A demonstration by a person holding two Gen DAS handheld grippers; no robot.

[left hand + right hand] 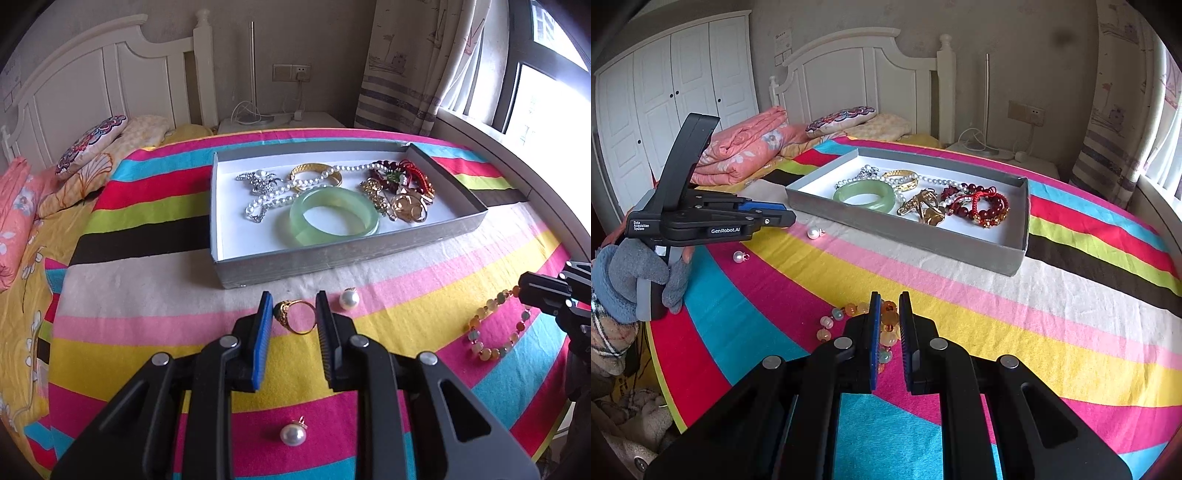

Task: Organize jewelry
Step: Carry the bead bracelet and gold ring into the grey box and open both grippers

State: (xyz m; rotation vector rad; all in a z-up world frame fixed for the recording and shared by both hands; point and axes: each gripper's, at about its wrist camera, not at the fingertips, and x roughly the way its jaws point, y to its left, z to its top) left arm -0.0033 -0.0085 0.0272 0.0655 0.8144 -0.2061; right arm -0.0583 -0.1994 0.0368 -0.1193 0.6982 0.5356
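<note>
Gold ring (pixel 298 316) with a dark green stone lies flat on the striped bedspread (pixel 424 314), stone end toward the left pad, band toward the right; thin polished metal. Left gripper (pixel 294 315) brackets it, jaws part open, blue ribbed pads on either side of the ring; contact can't be told, no grip visible. Two round glossy pearl earrings: one (pixel 349 298) just right of the ring, one (pixel 293 434) nearer the camera between the gripper arms. Right gripper (pixel 889 325) sits over the bead bracelet (pixel 849 317), a loop of smooth orange, cream and pale green beads, jaws narrowly apart with beads between them; can't tell if clamped. Grey cardboard tray (pixel 332 264), white inside, sits just beyond the ring, long axis running left-right, holding a translucent green jade bangle (pixel 334 216), pearl strand (pixel 295 188), gold bangle (pixel 316 173), silver brooch (pixel 258 181), and red bead and gold pieces (pixel 402 188).
</note>
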